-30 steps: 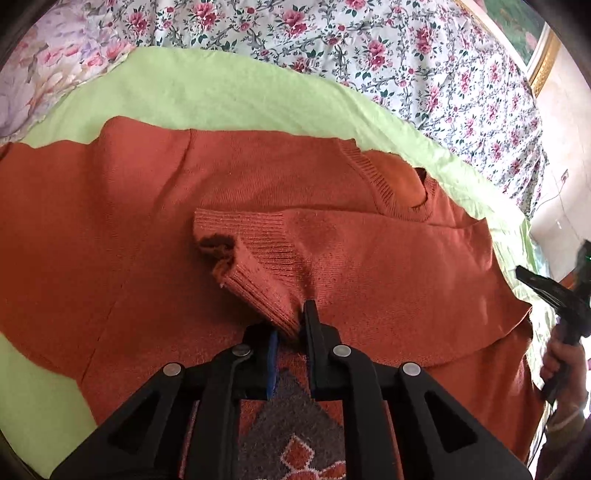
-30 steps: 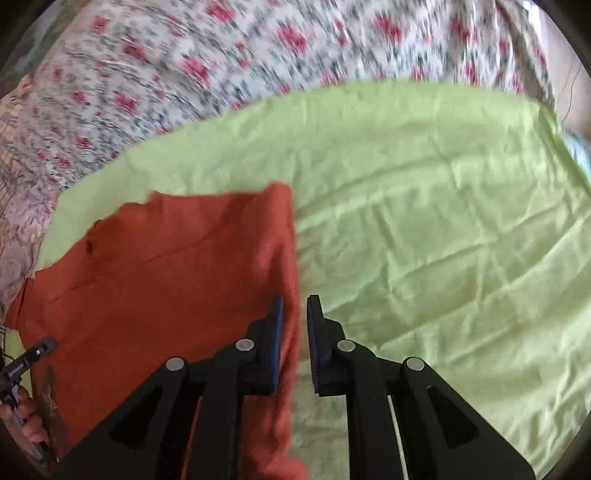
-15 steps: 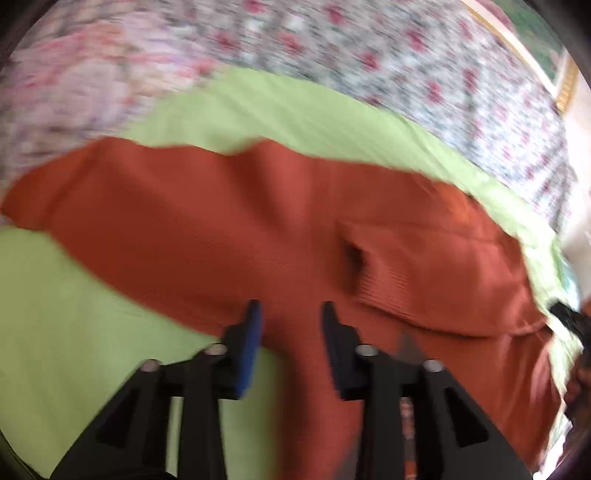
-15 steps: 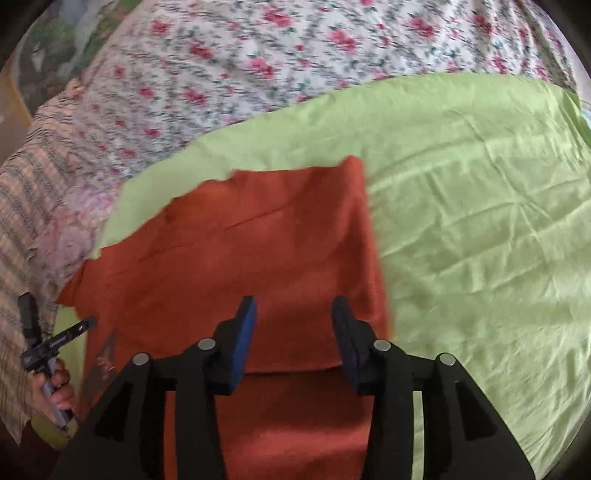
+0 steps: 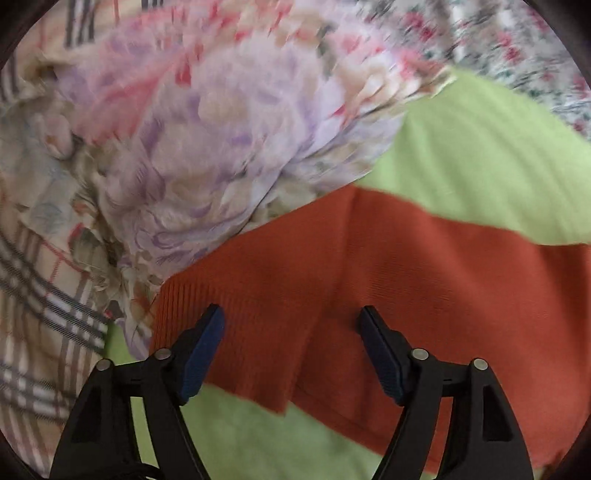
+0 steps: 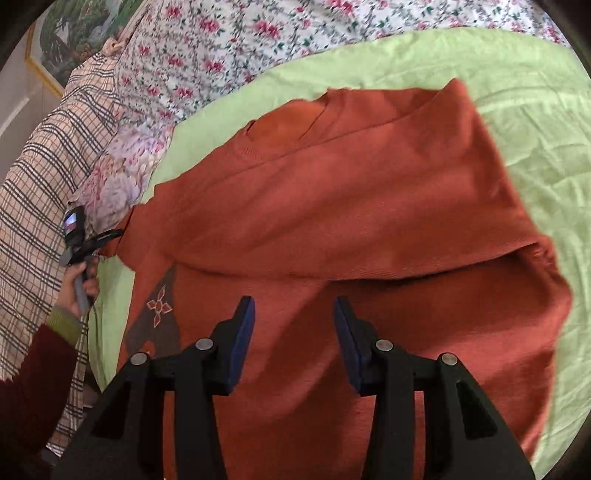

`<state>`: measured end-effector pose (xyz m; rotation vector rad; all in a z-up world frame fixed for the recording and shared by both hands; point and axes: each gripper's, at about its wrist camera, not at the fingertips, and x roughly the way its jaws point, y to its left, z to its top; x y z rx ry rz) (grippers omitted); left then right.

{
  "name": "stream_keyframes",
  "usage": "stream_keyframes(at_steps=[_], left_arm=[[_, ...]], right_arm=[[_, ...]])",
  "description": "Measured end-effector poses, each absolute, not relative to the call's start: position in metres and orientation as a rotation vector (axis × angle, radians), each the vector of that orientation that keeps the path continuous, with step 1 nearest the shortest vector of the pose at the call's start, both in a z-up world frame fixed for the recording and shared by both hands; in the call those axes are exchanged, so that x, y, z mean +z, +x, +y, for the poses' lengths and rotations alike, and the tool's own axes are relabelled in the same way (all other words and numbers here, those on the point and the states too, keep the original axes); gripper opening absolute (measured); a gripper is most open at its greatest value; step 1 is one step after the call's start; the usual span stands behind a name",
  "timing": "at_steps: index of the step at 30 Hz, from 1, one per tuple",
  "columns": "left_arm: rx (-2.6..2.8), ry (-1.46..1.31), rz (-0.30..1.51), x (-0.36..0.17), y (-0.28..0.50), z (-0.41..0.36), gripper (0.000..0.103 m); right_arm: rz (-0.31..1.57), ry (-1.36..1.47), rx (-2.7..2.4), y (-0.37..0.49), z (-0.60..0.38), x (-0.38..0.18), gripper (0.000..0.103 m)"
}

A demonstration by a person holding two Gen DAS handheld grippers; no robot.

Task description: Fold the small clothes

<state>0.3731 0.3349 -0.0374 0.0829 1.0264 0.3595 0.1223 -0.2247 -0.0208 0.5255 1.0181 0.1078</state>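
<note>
A rust-orange knit sweater point(image 6: 351, 206) lies on a light green sheet point(image 6: 535, 122), its right sleeve folded across the body. Its left sleeve point(image 5: 258, 314) stretches out with the ribbed cuff at the left. My left gripper point(image 5: 291, 317) is open and empty, its jaws wide apart just above that sleeve's cuff; it also shows in the right wrist view point(image 6: 107, 234) at the sweater's left edge. My right gripper point(image 6: 293, 310) is open and empty above the sweater's lower body.
A pastel floral pillow point(image 5: 221, 147) and a plaid blanket point(image 5: 40, 314) lie close to the left of the sleeve. A flowered bedspread point(image 6: 277, 33) runs behind the green sheet. A framed picture point(image 6: 62, 40) hangs at the far left.
My left gripper let go of the folded sleeve cuff, opened wide and swung left to the other sleeve. My right gripper opened and moved back over the sweater's body.
</note>
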Motion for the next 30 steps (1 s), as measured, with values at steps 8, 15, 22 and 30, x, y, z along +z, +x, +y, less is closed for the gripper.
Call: stream_keyframes(at_steps=[8, 15, 22, 30], left_arm=[[0.266, -0.028, 1.004, -0.020, 0.352, 0.347, 0.004], [-0.080, -0.162, 0.918, 0.030, 0.294, 0.249, 0.004], [-0.451, -0.238, 0.893, 0.047, 0.269, 0.096, 0.004], [-0.651, -0.251, 0.996, 0.005, 0.291, -0.046, 0.004]], right_arm=[[1.010, 0.531, 0.122, 0.128, -0.214, -0.018, 0.046], [0.977, 0.552, 0.150, 0.117, -0.207, -0.011, 0.046], [0.955, 0.590, 0.124, 0.094, -0.221, -0.008, 0.046], [0.948, 0.638, 0.056, 0.068, -0.250, -0.013, 0.046]])
